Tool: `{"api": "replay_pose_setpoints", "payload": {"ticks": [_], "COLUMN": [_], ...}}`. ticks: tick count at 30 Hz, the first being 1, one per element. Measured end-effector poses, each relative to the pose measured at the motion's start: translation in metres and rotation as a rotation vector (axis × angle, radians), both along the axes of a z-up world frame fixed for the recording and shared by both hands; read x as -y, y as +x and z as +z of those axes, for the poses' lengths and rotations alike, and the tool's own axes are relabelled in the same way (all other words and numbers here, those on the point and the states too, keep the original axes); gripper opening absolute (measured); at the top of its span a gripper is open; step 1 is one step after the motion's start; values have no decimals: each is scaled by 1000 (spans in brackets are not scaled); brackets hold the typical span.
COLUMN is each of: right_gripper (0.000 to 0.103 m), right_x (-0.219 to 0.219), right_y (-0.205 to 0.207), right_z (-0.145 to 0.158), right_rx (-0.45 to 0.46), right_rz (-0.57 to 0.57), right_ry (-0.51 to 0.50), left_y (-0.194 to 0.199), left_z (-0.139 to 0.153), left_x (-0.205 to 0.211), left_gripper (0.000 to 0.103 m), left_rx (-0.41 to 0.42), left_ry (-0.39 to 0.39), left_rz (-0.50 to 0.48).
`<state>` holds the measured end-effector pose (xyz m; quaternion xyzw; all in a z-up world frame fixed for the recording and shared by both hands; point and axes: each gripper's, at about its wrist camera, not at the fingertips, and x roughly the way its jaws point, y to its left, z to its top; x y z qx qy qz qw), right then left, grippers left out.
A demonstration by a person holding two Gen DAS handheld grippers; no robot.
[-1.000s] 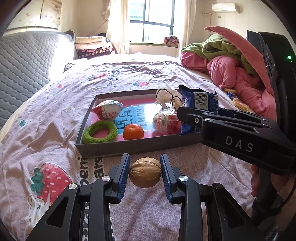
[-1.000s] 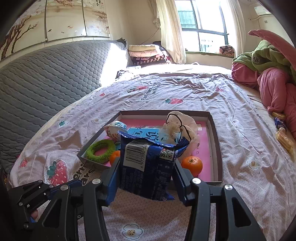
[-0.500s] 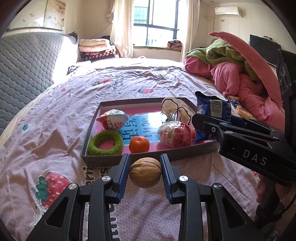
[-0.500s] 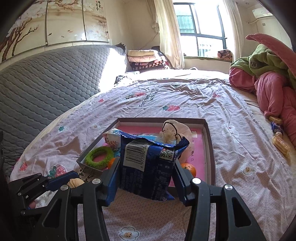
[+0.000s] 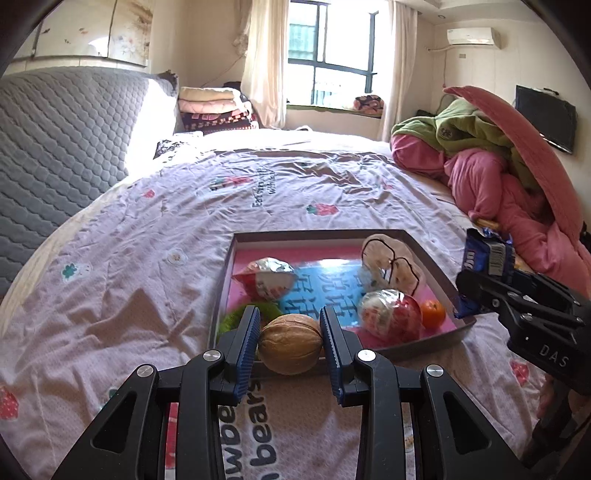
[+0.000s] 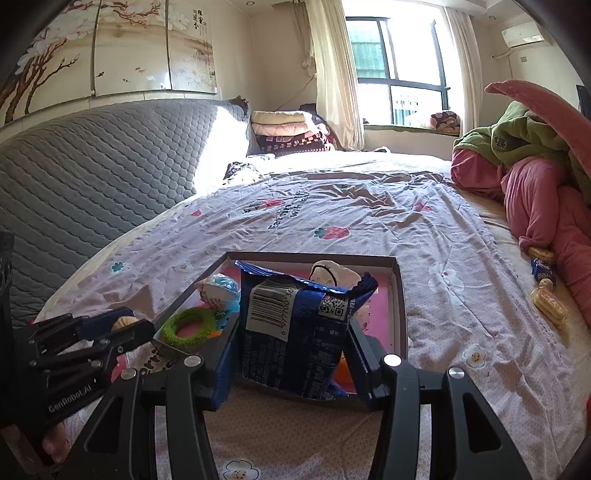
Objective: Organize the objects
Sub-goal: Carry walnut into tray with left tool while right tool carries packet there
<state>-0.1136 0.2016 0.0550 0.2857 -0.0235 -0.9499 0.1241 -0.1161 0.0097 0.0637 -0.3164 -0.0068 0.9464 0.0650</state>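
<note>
A walnut [image 5: 290, 349] is clamped by the left gripper [image 5: 289, 341] and a blue snack packet [image 6: 295, 332] by the right gripper [image 6: 293, 354], above the tray [image 5: 413, 347].

Black tool [image 5: 290, 345] w/ blue pads (silver screws).

Sunlight is pouring through the far window [image 6: 400, 79] between pale curtains [image 6: 332, 74], washing over the grey quilted headboard [image 6: 92, 166] at left. Folded blankets [image 6: 288, 131] are sitting far behind the bed (an air conditioner [image 5: 472, 36] is hanging high right).
</note>
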Motion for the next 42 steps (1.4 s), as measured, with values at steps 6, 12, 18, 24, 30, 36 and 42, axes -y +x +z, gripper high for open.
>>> {"api": "replay_pose_setpoints", "payload": {"ticks": [6, 12, 18, 24, 30, 36, 42], "right_gripper": [52, 52, 52, 52, 52, 52, 52], "right_x": [-8, -11, -12, -13, -15, -17, -16], "right_y": [-8, -18, -30, -37, -40, -41, -44], "right_z": [5, 9, 2, -20, -38, -50, -54], "right_rx": [-9, -18, 10, 93, 143, 169, 173], "right_rz": [-16, -15, -11, -10, -15, -29, -33], "right_ry": [12, 43, 70, 89, 107, 117, 134], "left_y": [-21, -44, -62, -71, -72, -75, -77], "left_z": [9, 10, -4, -29, -50, -61, -66], "left_x": [18, 18, 13, 10, 10, 9, 10], "left_gripper": [34, 34, 34, 34, 34, 34, 34], "left_rx": [-7, -7, 14, 54, 76, 92, 93], "left_ry": [14, 6, 14, 14, 11, 12, 11], "left_rz": [36, 33, 26, 23, 29, 30, 31]}}
